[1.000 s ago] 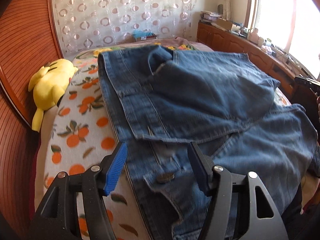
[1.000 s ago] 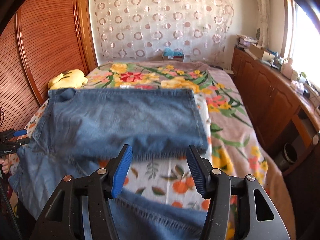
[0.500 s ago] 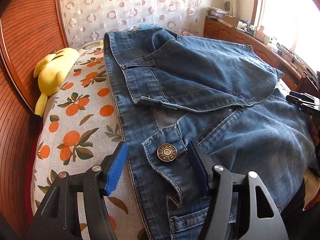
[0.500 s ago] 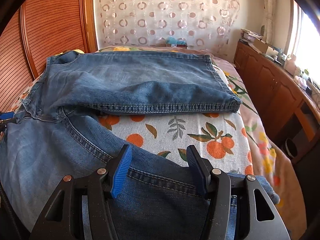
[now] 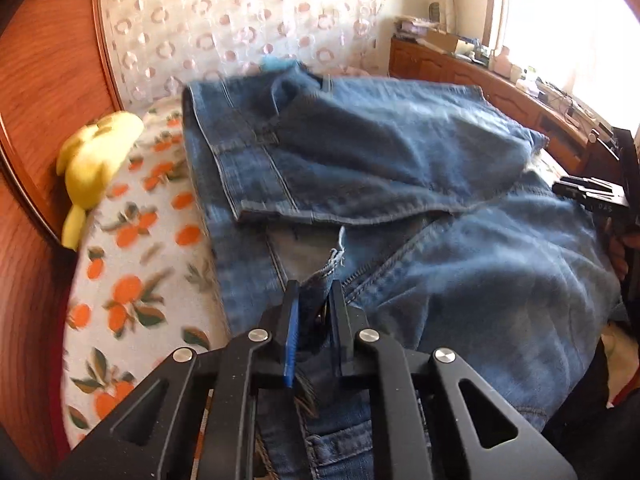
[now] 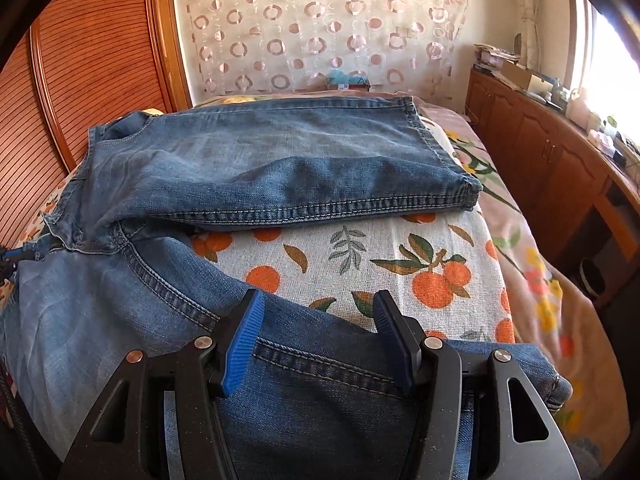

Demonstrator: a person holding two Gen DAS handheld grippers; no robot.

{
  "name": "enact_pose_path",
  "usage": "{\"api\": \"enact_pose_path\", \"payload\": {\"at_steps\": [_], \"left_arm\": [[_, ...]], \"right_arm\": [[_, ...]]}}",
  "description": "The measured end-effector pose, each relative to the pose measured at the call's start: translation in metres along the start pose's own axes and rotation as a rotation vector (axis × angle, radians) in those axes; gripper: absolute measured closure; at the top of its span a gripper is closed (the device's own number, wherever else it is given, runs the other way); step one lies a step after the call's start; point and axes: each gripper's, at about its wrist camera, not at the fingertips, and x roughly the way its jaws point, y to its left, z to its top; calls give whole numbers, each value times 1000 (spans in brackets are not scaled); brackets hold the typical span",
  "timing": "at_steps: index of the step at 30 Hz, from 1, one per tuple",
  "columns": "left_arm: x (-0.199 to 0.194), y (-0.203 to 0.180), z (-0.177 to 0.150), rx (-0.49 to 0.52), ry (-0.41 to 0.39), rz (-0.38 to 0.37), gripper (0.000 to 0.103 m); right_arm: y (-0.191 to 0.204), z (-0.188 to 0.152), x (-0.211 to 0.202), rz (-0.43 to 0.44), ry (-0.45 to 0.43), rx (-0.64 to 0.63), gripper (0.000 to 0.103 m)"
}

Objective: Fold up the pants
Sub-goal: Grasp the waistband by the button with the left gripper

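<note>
Blue jeans (image 5: 400,152) lie spread on the bed, the far leg (image 6: 260,160) folded across and the near leg (image 6: 120,320) running toward me. My left gripper (image 5: 314,292) is closing its jaws on the front waistband by the fly, and the pads press on the pinched denim. The metal button is hidden between them. My right gripper (image 6: 319,300) stands open low over the near leg by its seam, its fingers on either side of denim without squeezing it. The right gripper (image 5: 588,194) also shows at the right edge of the left wrist view.
The orange-print bedsheet (image 6: 360,256) covers the mattress. A yellow plush toy (image 5: 96,156) lies against the wooden headboard (image 5: 40,80). A wooden cabinet (image 6: 540,152) with clutter runs along the right under the window. A dark bin (image 6: 592,280) stands on the floor.
The left gripper's jaws went from wide apart around the button to pinched on the waistband. The right gripper sank toward the near leg, then held still.
</note>
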Motion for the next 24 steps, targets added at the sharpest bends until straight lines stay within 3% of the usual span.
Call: {"api": "enact_pose_path", "payload": {"at_steps": [6, 11, 14, 18, 20, 24], "left_arm": [[-14, 17, 32, -25, -72, 2, 89], [12, 11, 33, 19, 3, 54, 86], [11, 11, 28, 1, -1, 54, 83], [-6, 14, 29, -41, -34, 24, 71], [-17, 11, 30, -44, -60, -3, 53], [-36, -1, 35, -33, -125, -48, 45]], "right_arm": [[0, -2, 3, 2, 0, -2, 44], [-1, -2, 2, 0, -7, 0, 44], [0, -3, -3, -4, -22, -14, 45], [-13, -3, -25, -8, -55, 11, 44], [-25, -5, -41, -29, -76, 23, 44], [-60, -14, -72, -89, -109, 59, 44]]}}
